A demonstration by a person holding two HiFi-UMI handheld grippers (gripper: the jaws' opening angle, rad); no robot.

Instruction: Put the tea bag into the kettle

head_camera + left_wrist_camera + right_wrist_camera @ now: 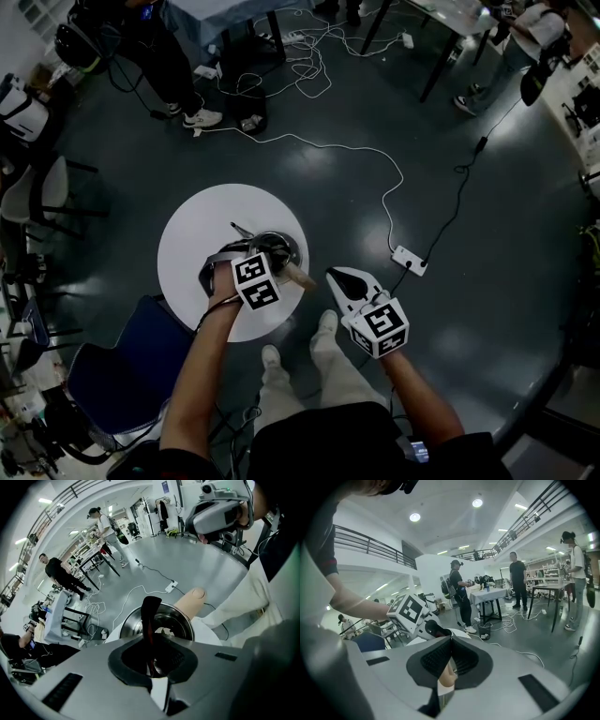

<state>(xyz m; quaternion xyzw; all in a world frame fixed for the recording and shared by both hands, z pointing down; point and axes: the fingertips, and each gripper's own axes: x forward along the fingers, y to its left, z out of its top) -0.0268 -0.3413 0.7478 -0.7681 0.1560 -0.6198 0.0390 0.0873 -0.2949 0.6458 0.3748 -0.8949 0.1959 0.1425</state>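
- The left gripper [265, 255] sits over the round white table [187, 234], with its jaws directed at the kettle [131, 629].
- In the left gripper view the jaws are clamped on a thin, dark strip with a reddish edge. This is taken to be the tea bag [150, 616], seen edge-on.
- The tea bag extends from the jaws across the kettle's open mouth. Whether its far end is inside the rim or above it cannot be determined.
- The kettle is polished steel, stands upright on the table and has its top uncovered. A pale shape shows at the bottom of the interior; it cannot be identified.
- A tan wooden handle [190, 603] projects sideways from the kettle body. Its rounded end is free.
- The right gripper [339, 277] is held off the table edge, near the wooden handle, and points toward the left gripper.
- In the right gripper view the pads meet. A tan shape shows low in the gap behind them, and contact with it cannot be confirmed.
- A blue chair [122, 366] stands just beside the table.
- A white power strip [409, 260] lies on the grey floor with its cable trailing away.
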